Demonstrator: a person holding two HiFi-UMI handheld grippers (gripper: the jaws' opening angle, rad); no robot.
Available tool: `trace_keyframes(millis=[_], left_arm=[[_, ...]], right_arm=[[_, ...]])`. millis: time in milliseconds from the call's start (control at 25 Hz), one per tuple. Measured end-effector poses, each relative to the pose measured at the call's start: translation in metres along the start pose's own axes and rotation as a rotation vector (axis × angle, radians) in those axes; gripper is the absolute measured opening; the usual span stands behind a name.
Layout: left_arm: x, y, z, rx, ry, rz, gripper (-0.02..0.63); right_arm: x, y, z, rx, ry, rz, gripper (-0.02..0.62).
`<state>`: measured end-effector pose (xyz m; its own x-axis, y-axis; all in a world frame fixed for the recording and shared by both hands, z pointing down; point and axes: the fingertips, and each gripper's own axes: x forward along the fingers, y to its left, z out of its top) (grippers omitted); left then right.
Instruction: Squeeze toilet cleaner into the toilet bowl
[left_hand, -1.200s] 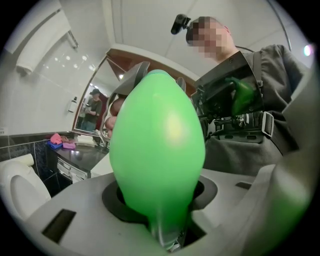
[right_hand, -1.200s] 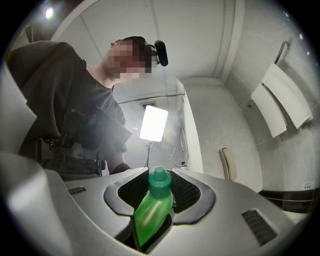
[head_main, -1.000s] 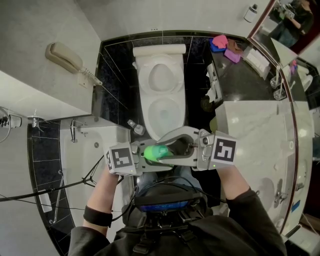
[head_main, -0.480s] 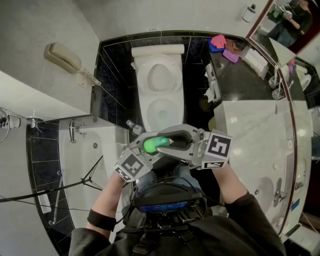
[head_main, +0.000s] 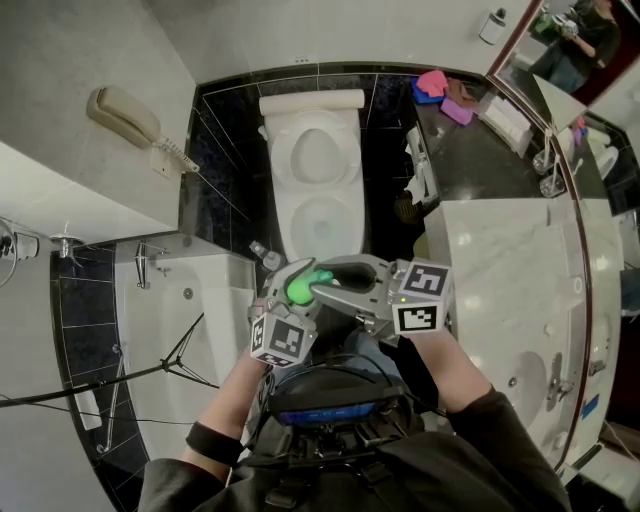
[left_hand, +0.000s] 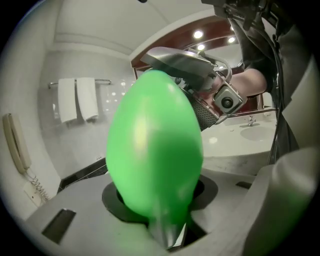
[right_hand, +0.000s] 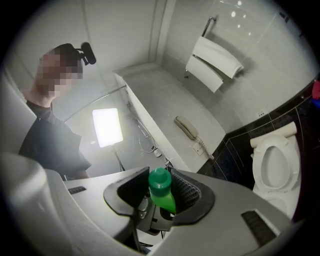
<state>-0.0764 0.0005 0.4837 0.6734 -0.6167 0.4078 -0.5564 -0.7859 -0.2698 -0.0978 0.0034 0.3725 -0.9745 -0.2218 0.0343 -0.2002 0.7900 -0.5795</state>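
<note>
Green plastic bottle (head_main: 300, 288) of toilet cleaner, held in the air between both grippers, just in front of the near rim of the toilet bowl (head_main: 292, 228). Its long axis lies roughly level and runs across the person's front, with the round screw cap (right_hand: 159, 180) toward the right gripper and the swollen, smooth body toward the left one. Left gripper (left_hand: 160, 196): jaws part-way closed and clamped on the body, which fills its view as a glossy egg-shaped mass. Right gripper (right_hand: 159, 194): jaws narrow, with black ribbed pads closed on either side of the cap. Any label or print on the bottle is unreadable from these views. The cube (head_main: 420, 300) on each gripper carries black-and-white square markers. Surroundings: white glazed ceramic toilet with its lid raised, glossy black tiles (head_main: 225, 170), pale veined stone counter (head_main: 500, 260), beige wall telephone (head_main: 128, 112) with coiled cord, white folded towels (right_hand: 212, 60) on a rail.
</note>
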Motion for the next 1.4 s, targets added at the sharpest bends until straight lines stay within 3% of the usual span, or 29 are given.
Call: trace_keyframes(millis=[160,440,680,1040,1400], left_arm=[[-0.001,-0.001,0.001,-0.01,0.003,0.023,0.184],[0.0,-0.005,-0.004,-0.049,0.0,-0.024,0.184],[0.0,-0.006,0.0,-0.113,-0.007,-0.059,0.184],[-0.007,0.012,0.02,-0.144,-0.036,-0.084,0.184],[-0.013,0.029,0.013,-0.202,-0.024,-0.057,0.184]], right_arm=[[0.0,-0.001,-0.006,0.037,0.018,-0.011,0.16],[0.001,-0.002,-0.004,0.019,0.006,-0.013,0.166],[0.001,0.0,0.001,-0.099,-0.003,-0.032,0.169],[-0.003,-0.002,0.013,-0.259,-0.01,-0.048,0.202],[-0.017,-0.026,0.01,-0.281,0.019,-0.132,0.202]])
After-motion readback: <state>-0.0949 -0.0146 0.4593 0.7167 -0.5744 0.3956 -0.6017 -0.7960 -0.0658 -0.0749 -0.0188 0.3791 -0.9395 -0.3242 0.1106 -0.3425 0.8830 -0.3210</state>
